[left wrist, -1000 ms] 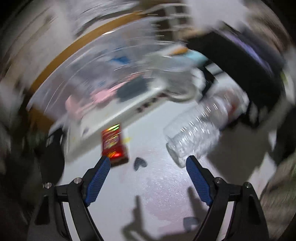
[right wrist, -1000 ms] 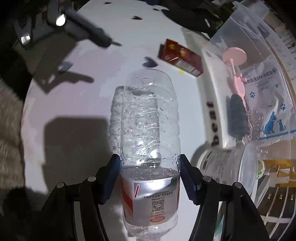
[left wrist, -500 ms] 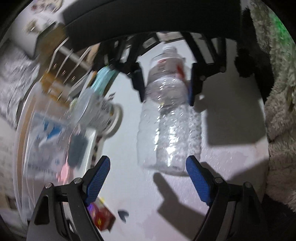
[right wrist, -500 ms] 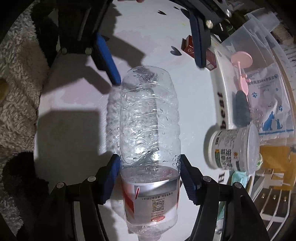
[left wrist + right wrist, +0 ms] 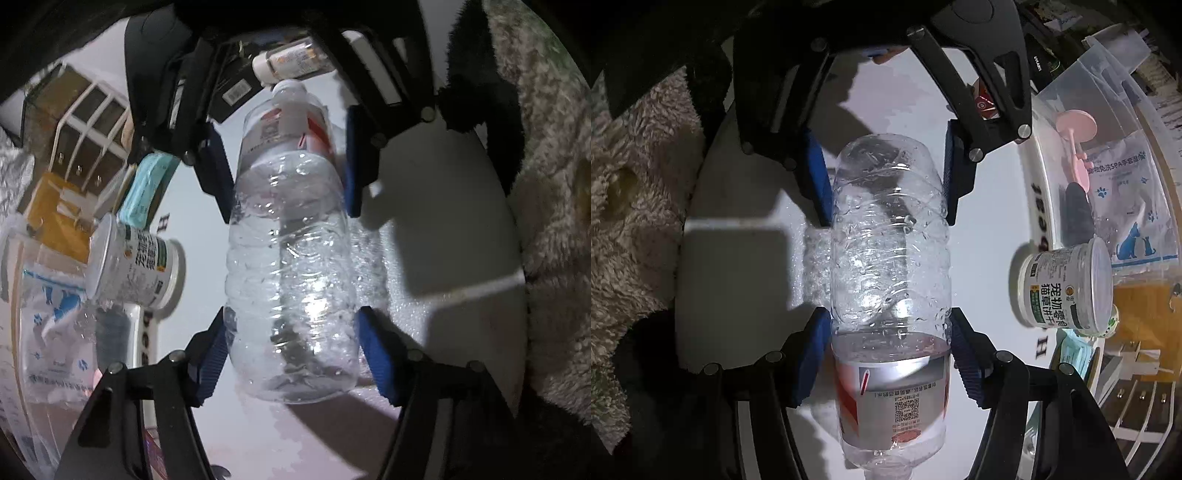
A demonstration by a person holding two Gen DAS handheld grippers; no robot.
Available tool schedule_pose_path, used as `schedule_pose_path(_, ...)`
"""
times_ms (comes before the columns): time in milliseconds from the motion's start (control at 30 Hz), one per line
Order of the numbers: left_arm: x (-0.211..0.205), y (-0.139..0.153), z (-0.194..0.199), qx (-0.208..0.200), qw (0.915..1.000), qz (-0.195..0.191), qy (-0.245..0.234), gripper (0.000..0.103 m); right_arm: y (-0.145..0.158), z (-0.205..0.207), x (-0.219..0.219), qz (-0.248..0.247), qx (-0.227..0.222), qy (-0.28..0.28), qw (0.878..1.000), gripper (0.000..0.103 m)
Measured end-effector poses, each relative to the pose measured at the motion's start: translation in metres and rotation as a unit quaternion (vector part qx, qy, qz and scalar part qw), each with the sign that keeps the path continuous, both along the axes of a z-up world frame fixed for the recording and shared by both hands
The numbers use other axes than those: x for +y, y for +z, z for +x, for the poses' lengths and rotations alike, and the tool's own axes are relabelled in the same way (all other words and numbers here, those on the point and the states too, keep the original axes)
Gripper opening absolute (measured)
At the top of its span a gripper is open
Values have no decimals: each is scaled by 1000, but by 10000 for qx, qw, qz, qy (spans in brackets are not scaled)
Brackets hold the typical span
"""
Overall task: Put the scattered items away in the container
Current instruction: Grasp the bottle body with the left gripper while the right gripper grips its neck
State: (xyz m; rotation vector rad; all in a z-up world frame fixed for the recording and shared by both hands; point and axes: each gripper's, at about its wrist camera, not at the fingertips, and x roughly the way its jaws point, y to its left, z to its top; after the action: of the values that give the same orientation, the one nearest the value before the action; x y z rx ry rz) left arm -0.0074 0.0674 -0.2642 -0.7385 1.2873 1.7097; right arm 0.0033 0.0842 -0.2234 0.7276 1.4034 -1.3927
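A clear plastic water bottle [image 5: 291,243] with a red and white label is held above the white table. My right gripper [image 5: 888,347] is shut on its label end [image 5: 890,387]. My left gripper [image 5: 291,354] faces it from the other side, its blue pads around the bottle's base, with a small gap showing on the right; the left pad looks against the bottle. The right gripper also shows in the left wrist view [image 5: 288,162]. The clear plastic container [image 5: 1123,122] stands at the table's side, holding a pink brush [image 5: 1075,129] and a pet-wipe packet [image 5: 1134,195].
A white tub with a clear lid [image 5: 1067,291] lies on its side by the container. A red box [image 5: 984,103] lies behind the left gripper. A teal packet [image 5: 147,188] and a white wire rack [image 5: 88,122] sit nearby. A fluffy rug [image 5: 554,221] borders the table.
My left gripper swung round from the red box and container towards the bottle and moved in until its pads sit around the bottle's base. My right gripper kept hold of the bottle.
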Motion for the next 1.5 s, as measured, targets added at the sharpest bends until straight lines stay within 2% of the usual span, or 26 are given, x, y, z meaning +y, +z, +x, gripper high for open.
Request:
schedule_pose_path(200, 4, 2, -7, -36, 9999, 63, 135, 66, -1, -3, 2, 49, 155, -117, 9998, 66)
schedule_pose_path(400, 5, 2, -13, -93, 9997, 117, 188, 66, 18, -26, 30, -30, 49, -1142, 9934, 66)
schedule_pose_path(500, 0, 1, -10, -190, 9993, 183, 260, 66, 30, -43, 53, -215, -152, -2077, 9778, 66)
schedule_pose_path(600, -2, 3, -11, -373, 9980, 306, 408, 66, 39, -57, 74, -494, -345, -3002, 9520, 66)
schedule_pose_path(667, -5, 3, -6, -474, 9969, 379, 501, 66, 45, -66, 87, -793, -685, -3714, 9226, 66)
schedule_pose_path(733, -8, 3, -2, -516, 9962, 428, 554, 66, 47, -77, 100, -1298, -1336, -4603, 8680, 71)
schedule_pose_path(767, -8, 3, -2, -526, 9960, 449, 565, 66, 46, -82, 108, -1575, -1697, -5003, 8343, 85)
schedule_pose_path(800, -8, 3, -2, -527, 9960, 454, 564, 66, 44, -87, 119, -1957, -2169, -5496, 7827, 87)
schedule_pose_path(833, -8, 3, -1, -524, 9960, 454, 561, 66, 44, -82, 125, -2161, -2382, -5712, 7552, 87)
schedule_pose_path(867, -8, 3, -2, -525, 9960, 455, 558, 66, 42, -83, 130, -2401, -2605, -5963, 7204, 87)
schedule_pose_path(900, -8, 3, -2, -526, 9960, 455, 552, 66, 40, -84, 133, -2540, -2717, -6119, 6980, 87)
schedule_pose_path(967, -9, 2, 0, -464, 9969, 419, 474, 66, 35, -87, 143, -2777, -3014, -6450, 6450, 87)
schedule_pose_path(1000, -9, 1, 2, -377, 9980, 363, 358, 66, 36, -89, 144, -2777, -3019, -6527, 6369, 87)
schedule_pose_path(1033, -10, 1, 4, -318, 9987, 312, 245, 66, 39, -88, 142, -2681, -2844, -6535, 6482, 87)
schedule_pose_path(1100, -13, 1, 4, -320, 9992, 228, 65, 66, 49, -84, 130, -2297, -2096, -6204, 7200, 87)
schedule_pose_path(1133, -14, 1, 3, -336, 9992, 193, 12, 66, 53, -79, 119, -1977, -1636, -5838, 7702, 87)
schedule_pose_path(1167, -16, 1, 2, -340, 9993, 152, -49, 66, 52, -73, 109, -1679, -1423, -5426, 8106, 87)
schedule_pose_path(1200, -17, 1, 2, -293, 9994, 96, -122, 66, 50, -70, 104, -1442, -1502, -5124, 8331, 87)
schedule_pose_path(1233, -19, 0, 2, -243, 9995, 53, -175, 66, 47, -69, 105, -1370, -1715, -5049, 8348, 87)
schedule_pose_path(1267, -20, 0, 1, -194, 9996, 13, -216, 66, 45, -69, 109, -1371, -2087, -5114, 8223, 87)
schedule_pose_path(1300, -21, -1, 0, -165, 9996, -7, -215, 66, 40, -74, 116, -1450, -2507, -5372, 7922, 87)
schedule_pose_path(1333, -21, -1, -1, -155, 9997, -10, -188, 66, 36, -80, 124, -1573, -2814, -5666, 7584, 87)
schedule_pose_path(1367, -21, -1, -3, -178, 9998, 9, -131, 66, 31, -85, 135, -1807, -3151, -6036, 7097, 87)
schedule_pose_path(1433, -21, 0, -5, -237, 9997, 80, -7, 66, 17, -90, 164, -2511, -3855, -6746, 5772, 87)
schedule_pose_path(1467, -21, 0, -5, -234, 9997, 108, 30, 66, 8, -90, 178, -2904, -4113, -7018, 5040, 87)
schedule_pose_path(1500, -22, -1, -5, -220, 9997, 128, 53, 66, 0, -87, 187, -3213, -4249, -7208, 4435, 87)
